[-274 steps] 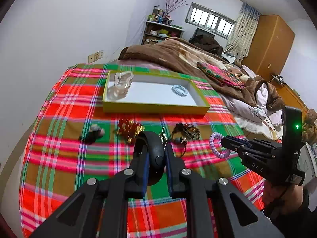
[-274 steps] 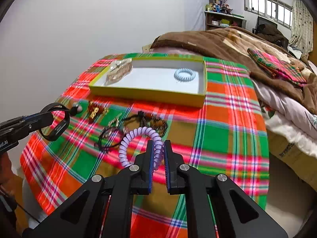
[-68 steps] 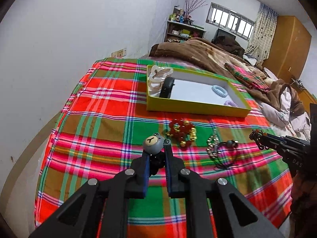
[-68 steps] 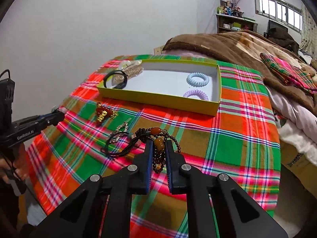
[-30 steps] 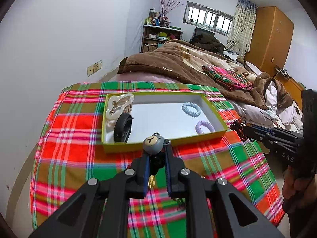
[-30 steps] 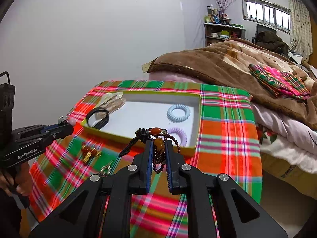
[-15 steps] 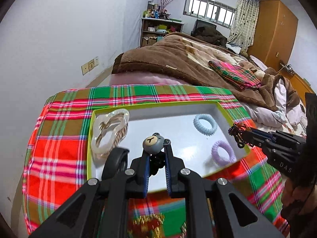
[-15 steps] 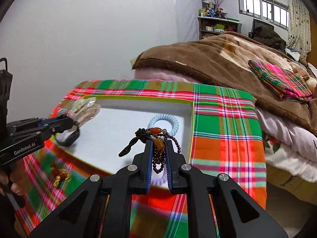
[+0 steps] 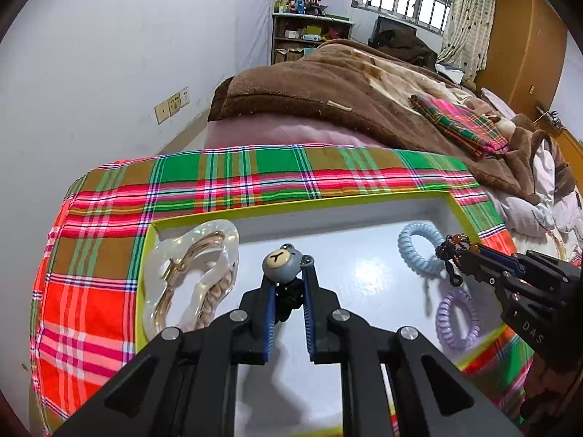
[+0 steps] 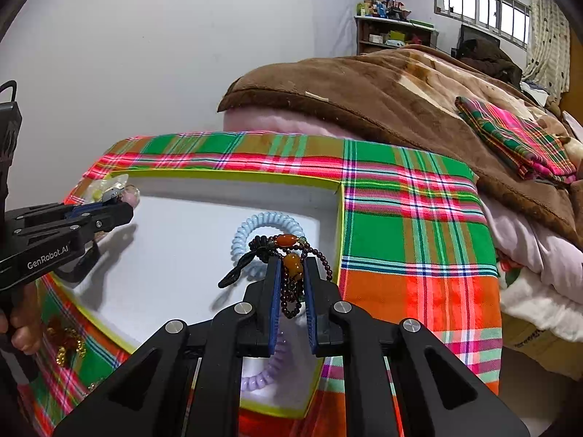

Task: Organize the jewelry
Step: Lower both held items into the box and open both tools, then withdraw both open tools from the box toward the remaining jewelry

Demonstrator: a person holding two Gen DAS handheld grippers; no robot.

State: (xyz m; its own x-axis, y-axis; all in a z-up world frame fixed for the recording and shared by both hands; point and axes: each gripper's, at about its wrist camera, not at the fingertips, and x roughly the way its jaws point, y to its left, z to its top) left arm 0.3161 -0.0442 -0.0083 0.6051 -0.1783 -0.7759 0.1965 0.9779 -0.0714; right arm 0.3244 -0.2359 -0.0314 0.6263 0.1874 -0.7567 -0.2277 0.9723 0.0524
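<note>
My left gripper (image 9: 288, 284) is shut on a bear-head hair tie (image 9: 282, 263) and holds it above the yellow-rimmed white tray (image 9: 298, 204). My right gripper (image 10: 291, 273) is shut on a dark beaded bracelet (image 10: 289, 247) with amber beads, above the tray's right half (image 10: 340, 225). In the tray lie a blue coil hair tie (image 9: 417, 247), a purple coil hair tie (image 9: 455, 320) and a clear hair clip (image 9: 193, 276). The right gripper also shows in the left wrist view (image 9: 457, 258), and the left gripper in the right wrist view (image 10: 120, 202).
The tray sits on a plaid cloth (image 9: 226, 174). A red and gold piece (image 10: 67, 338) lies on the cloth near the tray's front. A brown blanket (image 9: 328, 87) covers the bed behind. A white wall (image 9: 109, 54) stands at the left.
Both grippers have moved forward and down over the tray, each still holding its piece. The tray now fills more of both views.
</note>
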